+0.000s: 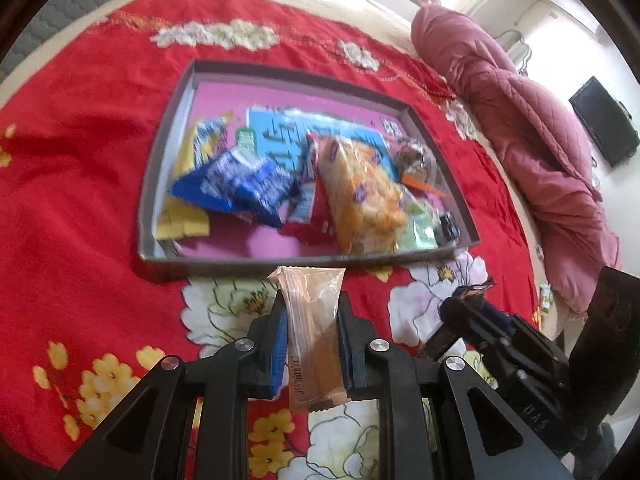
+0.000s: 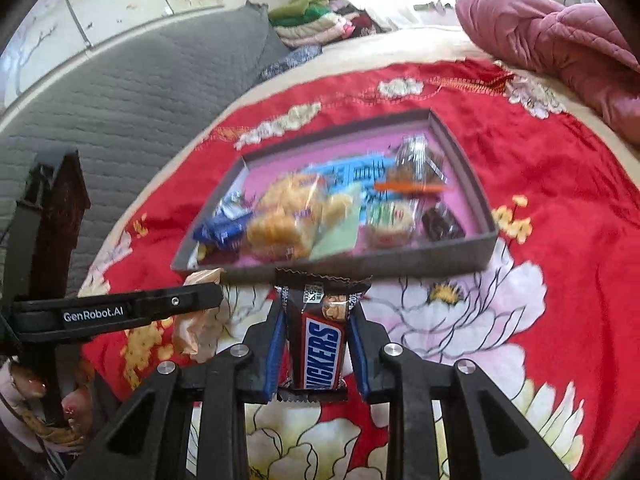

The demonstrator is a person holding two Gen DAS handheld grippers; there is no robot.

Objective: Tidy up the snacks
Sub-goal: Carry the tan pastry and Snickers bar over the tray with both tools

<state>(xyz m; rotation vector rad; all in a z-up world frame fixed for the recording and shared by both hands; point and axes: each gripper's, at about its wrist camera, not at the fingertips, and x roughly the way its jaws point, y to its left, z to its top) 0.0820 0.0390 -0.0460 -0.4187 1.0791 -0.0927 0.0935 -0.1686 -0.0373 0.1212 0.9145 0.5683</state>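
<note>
At lower centre of each view, a light, crinkly clear-wrapped snack (image 1: 310, 328) is being pinched mid-length by the left gripper (image 1: 312, 320), and a firm, slippery chocolate bar (image 2: 320, 340) by the right gripper (image 2: 318, 332), just before the tray (image 1: 248, 266).

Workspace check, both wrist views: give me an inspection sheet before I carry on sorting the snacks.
Surface: red floral bedspread on a bed.
Job's things: grey tray with pink floor holds a blue packet, a yellow snack bag and smaller wrapped items. Clear-wrapped bar and Snickers bar are outside it.
Clutter: nothing seen on the bedspread beside the tray.
Grippers: left gripper jaws shut on the clear-wrapped bar; right gripper jaws shut on the Snickers bar.
Cables: nothing seen.
Surroundings: pink quilt, grey padded headboard, folded clothes.
</note>
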